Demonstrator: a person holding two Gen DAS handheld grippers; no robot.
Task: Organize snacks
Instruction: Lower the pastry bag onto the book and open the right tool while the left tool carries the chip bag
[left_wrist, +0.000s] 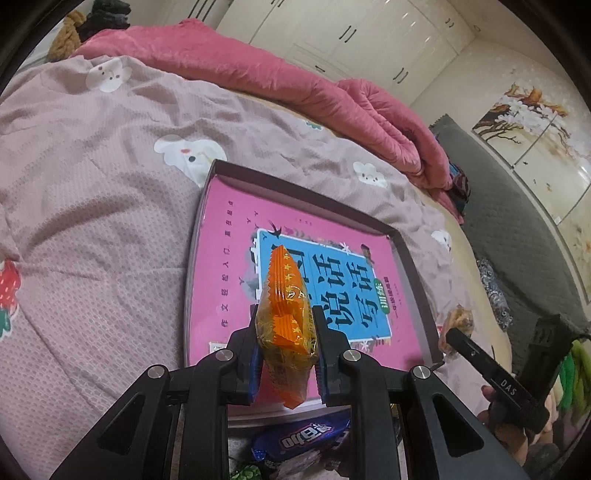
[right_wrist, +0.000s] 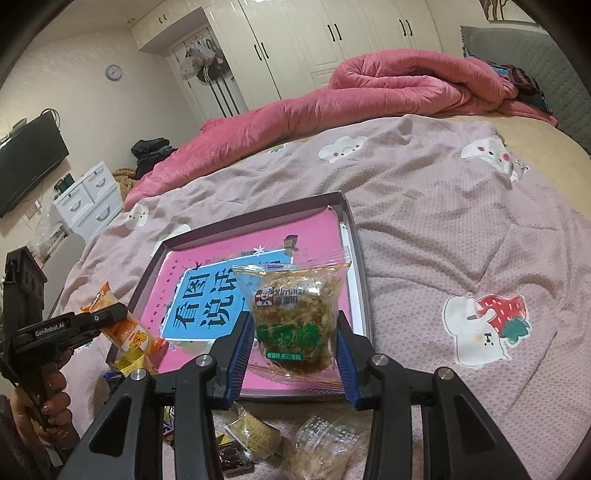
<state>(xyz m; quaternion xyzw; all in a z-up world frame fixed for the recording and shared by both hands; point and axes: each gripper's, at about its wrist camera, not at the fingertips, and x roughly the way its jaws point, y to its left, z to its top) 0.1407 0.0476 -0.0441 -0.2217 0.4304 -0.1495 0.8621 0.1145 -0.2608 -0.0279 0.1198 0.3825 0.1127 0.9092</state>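
Left claw (left_wrist: 284, 354): gripping orange crinkle-edged snack packet (left_wrist: 286, 314).
Right claw (right_wrist: 295, 354): gripping clear Ximaizi cake bag (right_wrist: 295, 314).
Shallow pink-bottomed box tray (right_wrist: 354, 236): holding no snacks yet.
Left: loose snack pile on bed (right_wrist: 258, 439), near edge.

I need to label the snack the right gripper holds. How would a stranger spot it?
On the bed sheet lies a shallow tray with a pink book inside. Above its near edge, the right gripper pinches a clear snack packet: brown shredded filling, green label, unlike the orange packet at left.
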